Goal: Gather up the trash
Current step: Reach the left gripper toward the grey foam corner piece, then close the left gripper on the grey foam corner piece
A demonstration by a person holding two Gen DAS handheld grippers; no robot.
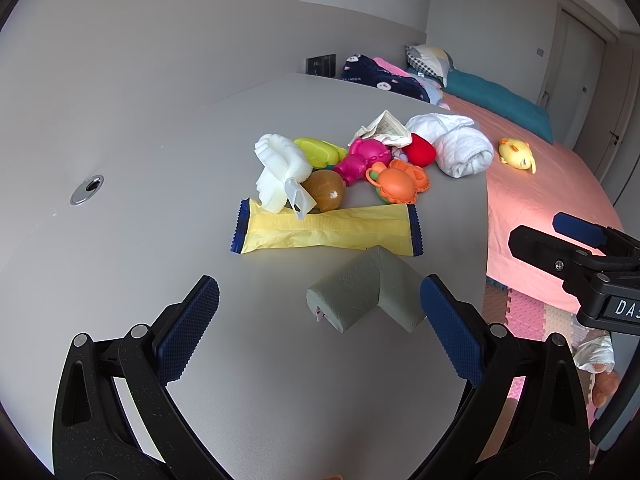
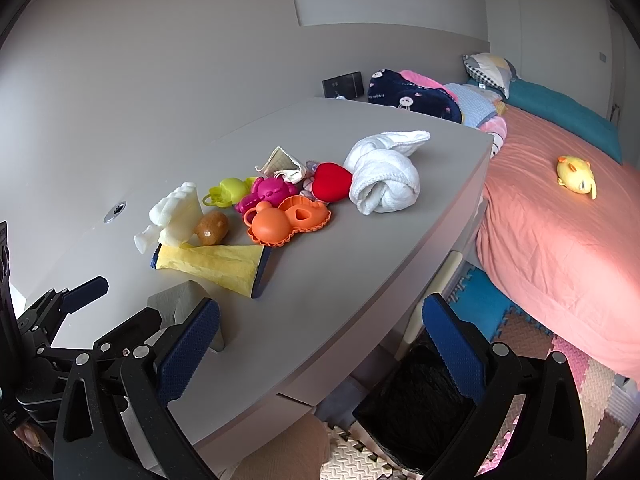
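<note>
A black bin bag (image 2: 412, 396) stands open on the floor below the desk edge, at about 6 o'clock in the right wrist view; its inside is dark and I cannot tell what it holds.

The left gripper (image 1: 320, 328) hovers low over the grey desk (image 1: 160, 152), its blue-padded fingers (image 1: 188, 328) spread wide. A grey foam corner guard (image 1: 360, 292) lies between them, nearer the right pad and just beside it; whether they touch I cannot tell. The right gripper (image 2: 320, 344) hangs over the desk's near edge, fingers spread and holding nothing, the bin bag showing between them. In the left wrist view it appears at 3 o'clock.

The trash lies in a heap at 12 o'clock from the left gripper. A flattened yellow wrapper (image 1: 328, 228) with dark blue crimped ends lies just past the corner guard. On its far left end rest a white foam block (image 1: 280, 168) and a small clear plastic piece (image 1: 300, 200). A crumpled paper wrapper (image 1: 384, 128) sits at the back of the heap.

Mixed in are toys: a brown ball-like toy (image 1: 326, 190), a lime-green mould (image 1: 320, 152), a magenta mould (image 1: 362, 160), an orange mould (image 1: 400, 186) and a red heart shape (image 1: 420, 150). A rolled white towel (image 1: 464, 148) lies at 1 o'clock. A cable hole (image 1: 87, 189) sits at 10 o'clock. Beyond the desk is a bed with a pink sheet (image 2: 560, 232) and a yellow plush toy (image 2: 576, 174).
</note>
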